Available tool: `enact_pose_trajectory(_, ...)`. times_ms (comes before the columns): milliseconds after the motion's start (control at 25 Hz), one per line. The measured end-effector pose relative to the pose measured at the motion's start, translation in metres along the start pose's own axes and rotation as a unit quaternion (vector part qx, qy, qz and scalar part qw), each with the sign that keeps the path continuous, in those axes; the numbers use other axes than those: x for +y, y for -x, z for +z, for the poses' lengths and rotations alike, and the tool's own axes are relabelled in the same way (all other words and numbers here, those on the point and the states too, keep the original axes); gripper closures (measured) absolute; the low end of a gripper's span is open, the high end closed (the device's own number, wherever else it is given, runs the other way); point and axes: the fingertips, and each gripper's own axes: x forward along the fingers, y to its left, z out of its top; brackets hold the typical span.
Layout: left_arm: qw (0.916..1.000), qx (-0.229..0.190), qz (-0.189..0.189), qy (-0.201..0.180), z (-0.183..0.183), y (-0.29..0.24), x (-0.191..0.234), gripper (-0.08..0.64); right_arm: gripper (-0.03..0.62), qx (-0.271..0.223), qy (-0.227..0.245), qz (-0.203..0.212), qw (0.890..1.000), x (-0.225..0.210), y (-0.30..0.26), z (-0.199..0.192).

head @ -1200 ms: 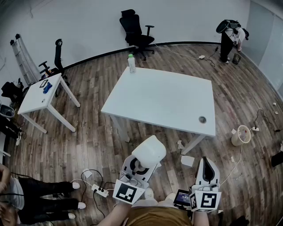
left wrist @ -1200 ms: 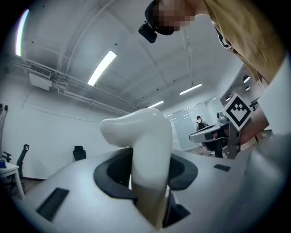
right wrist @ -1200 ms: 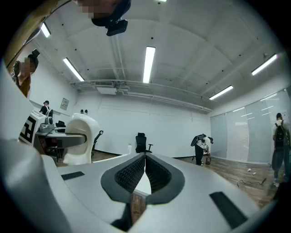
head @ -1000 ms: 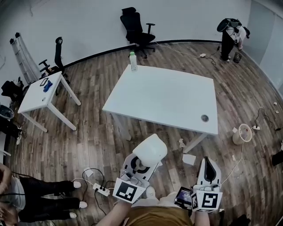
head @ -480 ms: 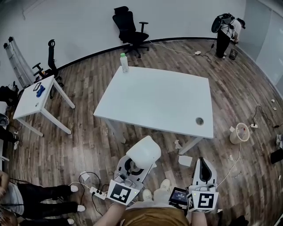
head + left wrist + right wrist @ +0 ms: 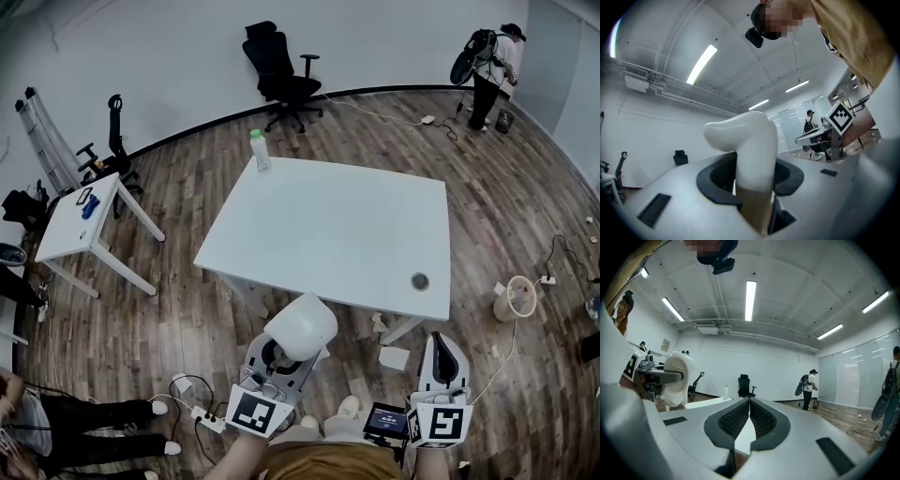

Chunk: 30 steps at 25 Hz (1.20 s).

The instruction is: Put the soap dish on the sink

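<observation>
The soap dish (image 6: 301, 325) is a smooth white rounded piece, and my left gripper (image 6: 284, 353) is shut on it, holding it level over the wooden floor just short of the white table (image 6: 328, 234). In the left gripper view the soap dish (image 6: 749, 150) stands clamped between the black pads, filling the gap of the left gripper (image 6: 752, 185). My right gripper (image 6: 442, 349) is shut with nothing in it, level, to the right of the dish. In the right gripper view the right gripper (image 6: 749, 417) has its ribbed pads pressed together, with the soap dish (image 6: 677, 377) at the left. No sink is in view.
A bottle (image 6: 258, 150) stands on the table's far left corner. A small white table (image 6: 80, 220) and office chairs (image 6: 277, 66) lie beyond. A person (image 6: 487, 61) stands at the far right. A power strip (image 6: 202, 412), cables and a bin (image 6: 517, 298) are on the floor.
The view has shifted as both grippers travelled level across the floor, keeping their poses. The dish stays in the left gripper. The right gripper stays shut.
</observation>
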Motion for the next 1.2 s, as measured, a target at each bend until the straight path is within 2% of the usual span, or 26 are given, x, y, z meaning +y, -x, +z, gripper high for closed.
enact_pose_trajectory(280, 0.9999, 0.009, 0.002, 0.009, -0.011, -0.026, -0.007, 0.400, 0.582, 0.015, -0.010, 0.009, 1.000, -0.020, -0.017, -0.015)
enact_pose_trajectory(520, 0.9998, 0.010, -0.005, 0.015, -0.014, -0.053, 0.007, 0.400, 0.581, 0.021, -0.014, 0.006, 1.000, -0.027, -0.046, -0.015)
enact_pose_trajectory(680, 0.9998, 0.010, -0.014, 0.009, -0.022, -0.074, 0.030, 0.400, 0.583, 0.026, -0.014, -0.006, 1.000, -0.028, -0.074, -0.018)
enact_pose_trajectory(840, 0.9993, 0.018, -0.029, -0.013, -0.034, -0.094, 0.060, 0.400, 0.582, 0.032, -0.005, -0.014, 0.999, -0.023, -0.109, -0.019)
enact_pose_trajectory(1200, 0.9988, 0.007, -0.047, -0.012, -0.055, -0.123, 0.125, 0.400, 0.581, 0.030, 0.009, -0.026, 0.999, 0.001, -0.173, -0.007)
